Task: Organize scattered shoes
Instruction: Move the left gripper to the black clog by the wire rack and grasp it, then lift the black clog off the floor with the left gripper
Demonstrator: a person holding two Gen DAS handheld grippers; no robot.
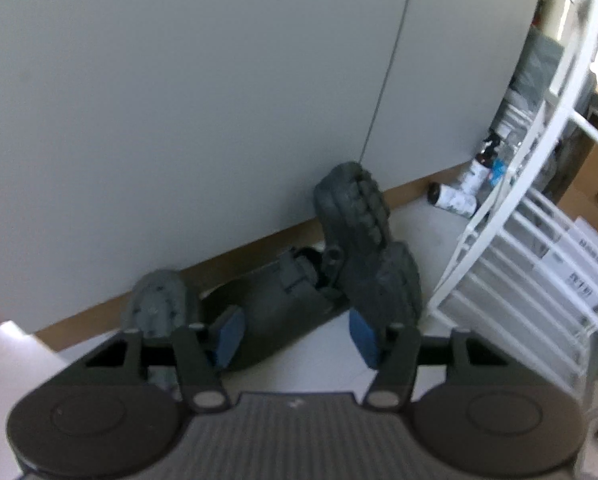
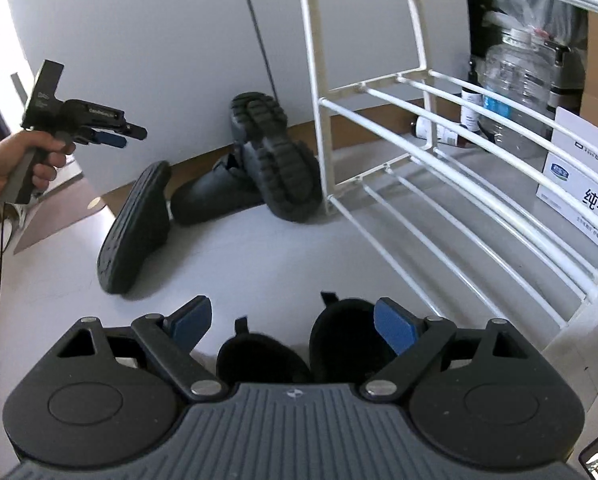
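while hidden leftward, two black slippers (image 2: pixel 299 354) show rightward.

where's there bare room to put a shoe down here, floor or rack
The white rack's slatted shelves look bare, apart from a carton at their far right. The pale floor between the right tongs and the shoe pile is open. It is crowded along the wall: three dark shoes tumbled together beside the rack's post, bottles behind.

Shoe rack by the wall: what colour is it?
White; the shoe rack shows best in the right wrist view.
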